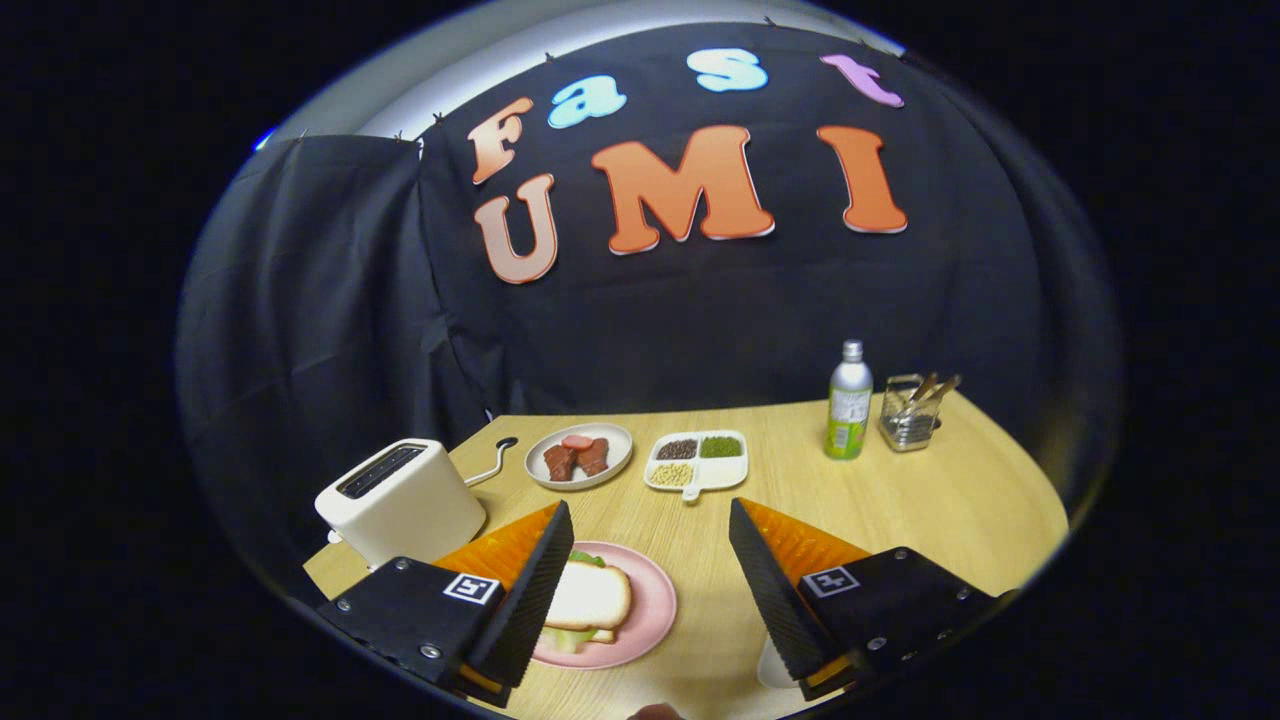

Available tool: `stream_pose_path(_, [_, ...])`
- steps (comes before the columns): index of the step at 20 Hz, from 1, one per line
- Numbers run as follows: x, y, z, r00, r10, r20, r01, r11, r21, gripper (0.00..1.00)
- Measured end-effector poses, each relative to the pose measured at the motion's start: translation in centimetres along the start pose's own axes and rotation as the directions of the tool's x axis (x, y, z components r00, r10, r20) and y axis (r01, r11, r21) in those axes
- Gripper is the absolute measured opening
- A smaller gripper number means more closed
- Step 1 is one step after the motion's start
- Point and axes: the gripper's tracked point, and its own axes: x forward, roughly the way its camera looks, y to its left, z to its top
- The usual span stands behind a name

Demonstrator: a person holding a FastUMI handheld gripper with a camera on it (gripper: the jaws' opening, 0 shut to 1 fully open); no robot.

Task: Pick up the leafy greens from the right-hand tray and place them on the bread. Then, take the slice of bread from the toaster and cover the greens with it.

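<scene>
Fingers wide apart, holding nothing. Bread slice lies over greens on pink plate, worktop's near edge beside toaster. Judged: both steps done; next, just withdraw

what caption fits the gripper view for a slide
Open gripper above a pink plate holding a greens sandwich, toaster beside it.

No legible text on the bottle label.
</scene>
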Motion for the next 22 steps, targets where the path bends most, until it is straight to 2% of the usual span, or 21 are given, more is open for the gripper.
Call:
stream_pose_path(4, [-4.7,-2.7,4.3,0.985,-0.083,0.150,0.092,0.994,-0.058,0.98])
stream_pose_path(8, [-9.3,-4.8,6.0,0.960,-0.143,0.240,0.158,0.987,-0.043,0.98])
stream_pose_path(11, [-11.5,-7.0,5.8,0.945,-0.193,0.264,0.204,0.979,-0.015,0.98])
stream_pose_path(15, [-13.1,-7.5,5.8,0.932,-0.186,0.311,0.189,0.982,0.021,0.98])
stream_pose_path(22, [-15.2,-6.0,7.2,0.908,-0.162,0.386,0.202,0.977,-0.064,0.98])
